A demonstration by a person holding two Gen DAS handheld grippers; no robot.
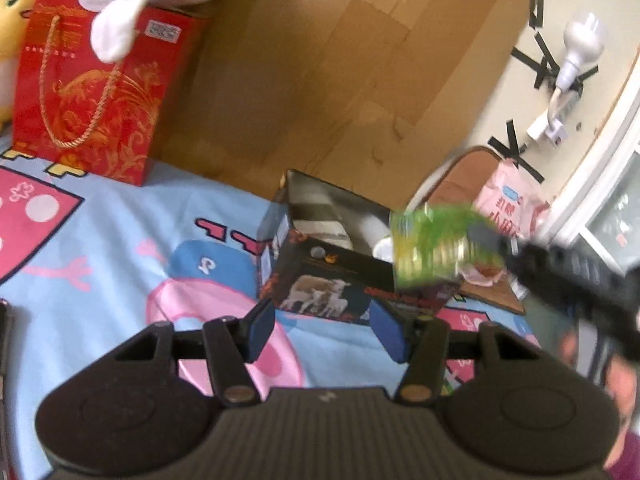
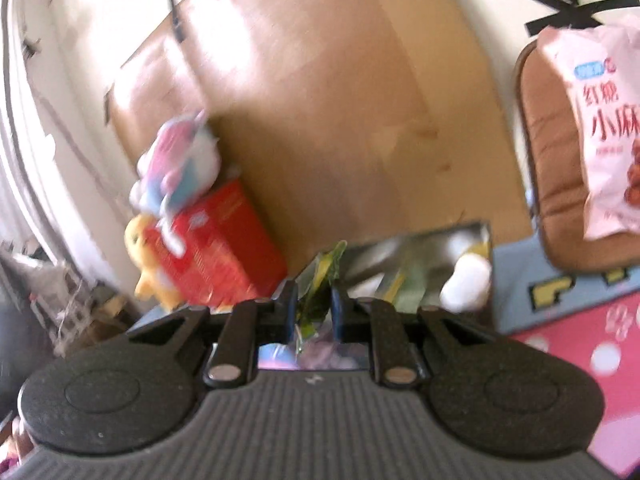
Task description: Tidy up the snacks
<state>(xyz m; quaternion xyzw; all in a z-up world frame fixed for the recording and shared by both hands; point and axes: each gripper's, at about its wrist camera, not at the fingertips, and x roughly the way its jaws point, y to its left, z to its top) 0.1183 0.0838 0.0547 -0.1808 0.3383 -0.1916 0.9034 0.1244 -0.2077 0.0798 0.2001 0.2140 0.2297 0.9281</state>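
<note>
Jaws of the left gripper [image 1: 322, 330] stand wide apart with nothing between them, just short of the dark open-topped box [image 1: 320, 256] on the blue-and-pink cartoon sheet [image 1: 100, 240]. Jaws of the right gripper [image 2: 314, 312] are narrowed onto a green snack packet [image 2: 316, 296], which from the left wrist is a motion-blurred green smear at the box's right edge; its print is unreadable. A pink snack bag [image 2: 600, 128] lies on a brown cushion [image 2: 548, 160], cut off by the frame edge.
</note>
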